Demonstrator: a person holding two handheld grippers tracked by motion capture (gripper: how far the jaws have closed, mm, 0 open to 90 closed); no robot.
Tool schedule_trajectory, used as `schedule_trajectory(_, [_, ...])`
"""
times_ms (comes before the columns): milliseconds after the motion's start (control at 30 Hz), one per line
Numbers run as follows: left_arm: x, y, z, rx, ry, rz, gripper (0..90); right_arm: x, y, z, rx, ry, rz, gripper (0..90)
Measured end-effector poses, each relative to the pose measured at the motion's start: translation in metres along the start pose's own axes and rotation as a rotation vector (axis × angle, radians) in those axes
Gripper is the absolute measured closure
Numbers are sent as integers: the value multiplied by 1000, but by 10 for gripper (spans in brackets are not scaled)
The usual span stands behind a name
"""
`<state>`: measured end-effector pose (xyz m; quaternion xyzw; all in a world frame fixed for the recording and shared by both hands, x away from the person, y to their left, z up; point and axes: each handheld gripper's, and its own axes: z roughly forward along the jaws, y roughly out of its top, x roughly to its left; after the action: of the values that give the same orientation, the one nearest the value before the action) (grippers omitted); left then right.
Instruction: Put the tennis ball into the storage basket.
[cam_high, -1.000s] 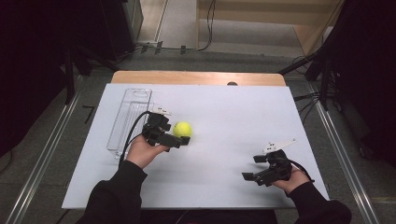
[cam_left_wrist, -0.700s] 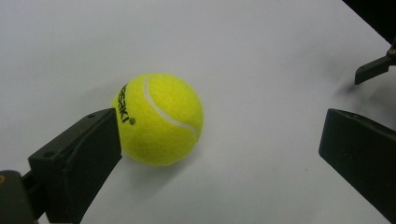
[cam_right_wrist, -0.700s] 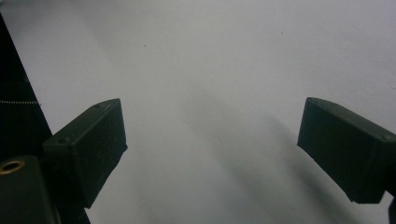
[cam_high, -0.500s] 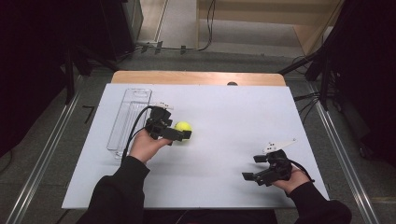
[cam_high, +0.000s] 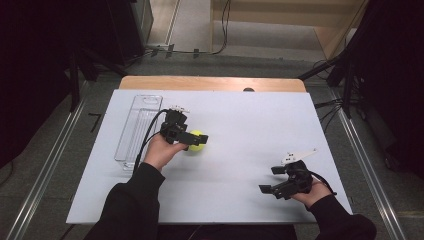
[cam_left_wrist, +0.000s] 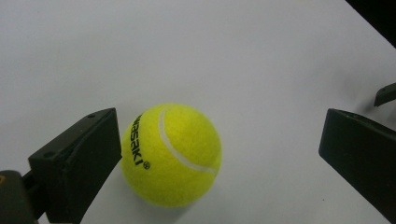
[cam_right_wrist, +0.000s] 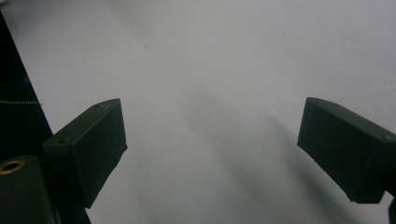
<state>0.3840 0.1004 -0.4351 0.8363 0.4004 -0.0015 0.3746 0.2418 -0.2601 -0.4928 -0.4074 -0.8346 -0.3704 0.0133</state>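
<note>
Bearing every item: desk (cam_high: 240, 165), white top, wooden edge at the far side, lying under both tongs.

Tray (cam_high: 136, 131): clear plastic, long and narrow, on the desk just beyond the left hand (cam_high: 161, 152), on the outer side of the left tongs.

Left tongs (cam_high: 197, 141): black, held low over the desk, jaws spread wide. In the left gripper view the left tongs (cam_left_wrist: 219, 154) straddle the ball; the jaw at that view's left sits just beside the ball, touching or nearly so, cannot tell which; the other jaw stands well apart from it.

Right tongs (cam_high: 272, 180): black, grey plate on top, held near the desk's near edge, well apart from the left tongs. In the right gripper view the right tongs (cam_right_wrist: 212, 144) are spread wide, bare desk between the jaws.

Ball (cam_left_wrist: 171, 154): yellow tennis ball, black lettering, resting on the desk between the left tongs' jaws, not pinched. In the high view the ball (cam_high: 196, 137) lies at the left tongs' tips.
</note>
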Motion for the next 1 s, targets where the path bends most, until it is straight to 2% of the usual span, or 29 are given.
schedule_trajectory(67, [2, 1, 2, 4, -3, -6, 0, 0, 0, 0, 0, 0, -2, 62])
schedule_trajectory(167, [4, 4, 4, 10, 18, -1, 0, 0, 0, 0, 0, 0, 0, 62])
schedule_trajectory(367, [6, 8, 9, -8, 22, -6, 0, 0, 0, 1, 2, 2, -4, 62])
schedule_trajectory(533, [8, 7, 11, -11, 32, 1, 0, 0, 0, 1, 1, 3, -4, 62])
schedule_trajectory(1000, [7, 0, 22, -18, 22, -4, 1, 0, 0, 2, 5, 7, 0, 62])
